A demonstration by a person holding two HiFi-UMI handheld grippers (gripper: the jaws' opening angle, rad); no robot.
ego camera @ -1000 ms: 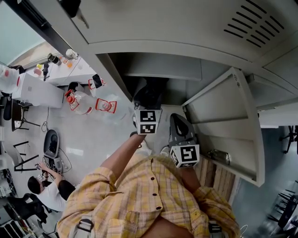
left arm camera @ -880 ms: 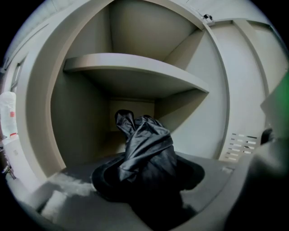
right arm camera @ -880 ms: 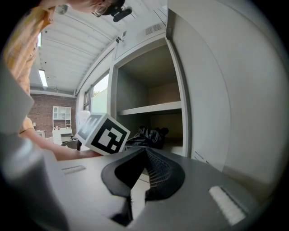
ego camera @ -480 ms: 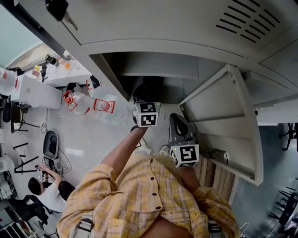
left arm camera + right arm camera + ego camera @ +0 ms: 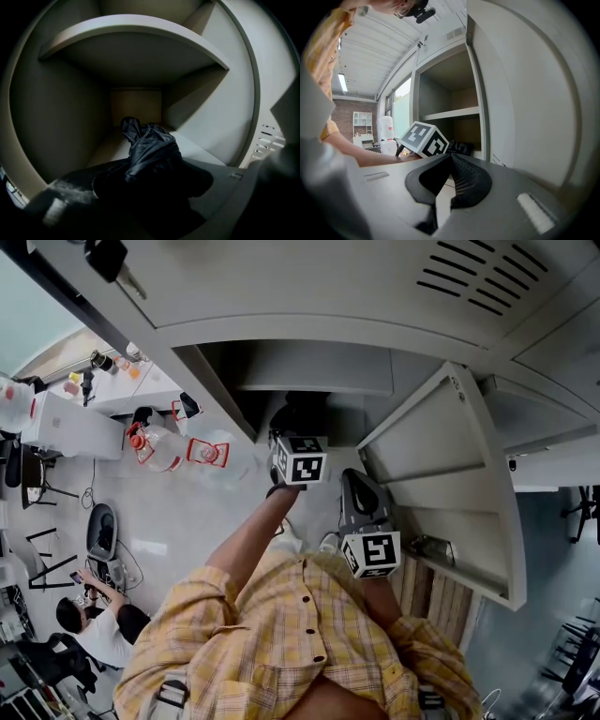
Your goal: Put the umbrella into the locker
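**Umbrella inside lower locker compartment**

Locker (image 5: 309, 296) – grey metal, its door (image 5: 441, 474) swung wide to the right. A shelf (image 5: 136, 28) splits the opening. The compartment (image 5: 201, 152) under it holds the umbrella (image 5: 150, 147), black, folded and bundled, with its far end pointing at the back wall. The left gripper (image 5: 140, 185) reaches into this compartment with its jaws on either side of the umbrella's near end, easing apart. The view is dark there, but the grip looks to be on. The right gripper (image 5: 450, 161) hangs outside, just in front of the open door – jaws together at the tips, nothing between them.
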